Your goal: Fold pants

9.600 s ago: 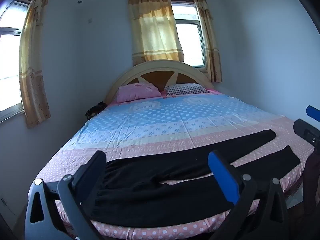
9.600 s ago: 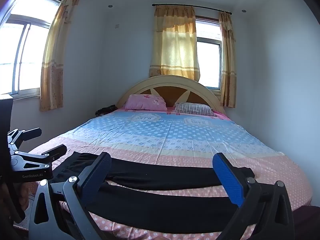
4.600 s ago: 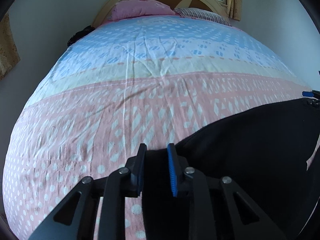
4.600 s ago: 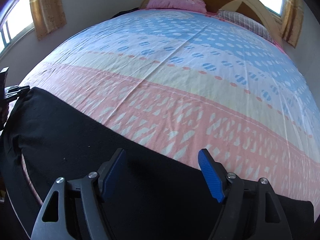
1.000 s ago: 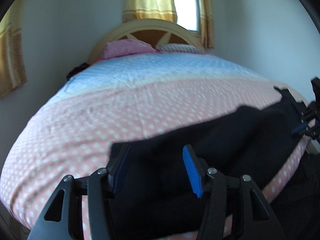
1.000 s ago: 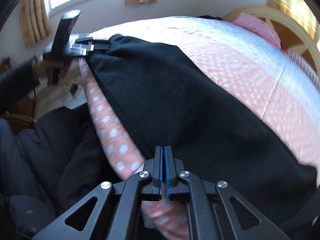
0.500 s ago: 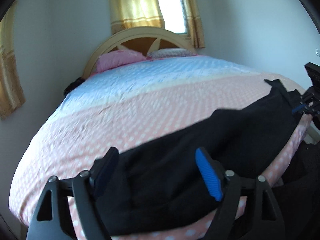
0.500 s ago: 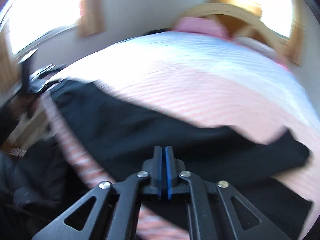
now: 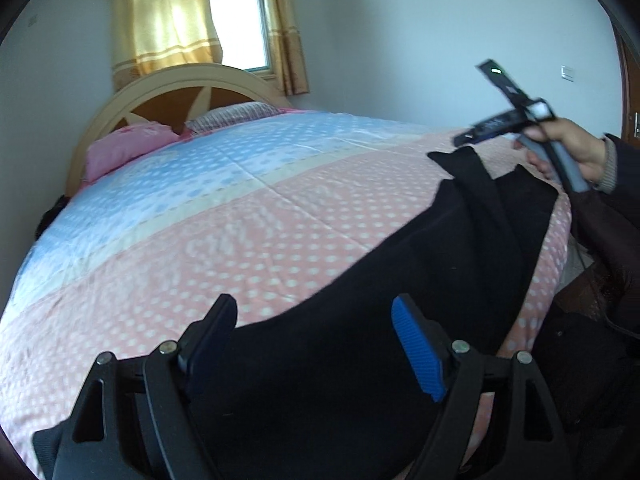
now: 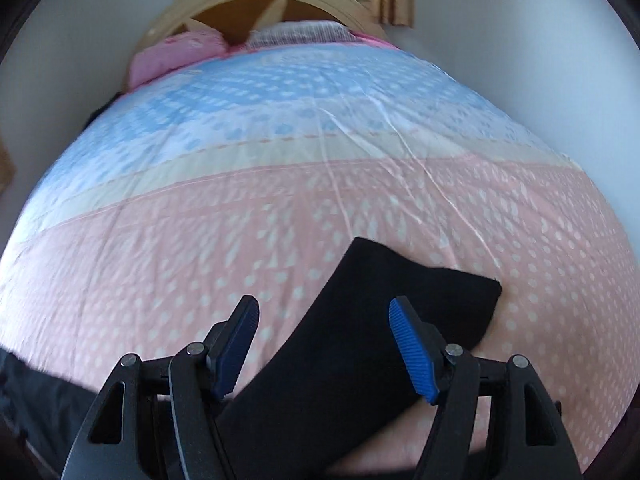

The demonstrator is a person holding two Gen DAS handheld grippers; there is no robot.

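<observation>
Soft daylight comes through the window [image 9: 239, 28] and glows in its curtain [image 9: 164, 24]; fisheye bends the edges into dark corners, the right wrist view smeared with blur

Black pants [image 9: 420, 280] lie beneath and ahead of both sets of jaws, on a bedspread [image 9: 248, 248] banded in three colours — pink with white dots nearest the jaws, a cream stripe beyond, then light blue with paler dots farthest off. Left gripper [image 9: 320, 344] and right gripper [image 10: 324, 344]: black frames, blue ribbed pads. Far beyond the jaws — a pink pillow [image 9: 124, 146], a striped pillow [image 9: 232, 114], a cream-and-brown headboard [image 9: 168, 92], yellow-gold curtains [image 9: 160, 20], pale walls.
</observation>
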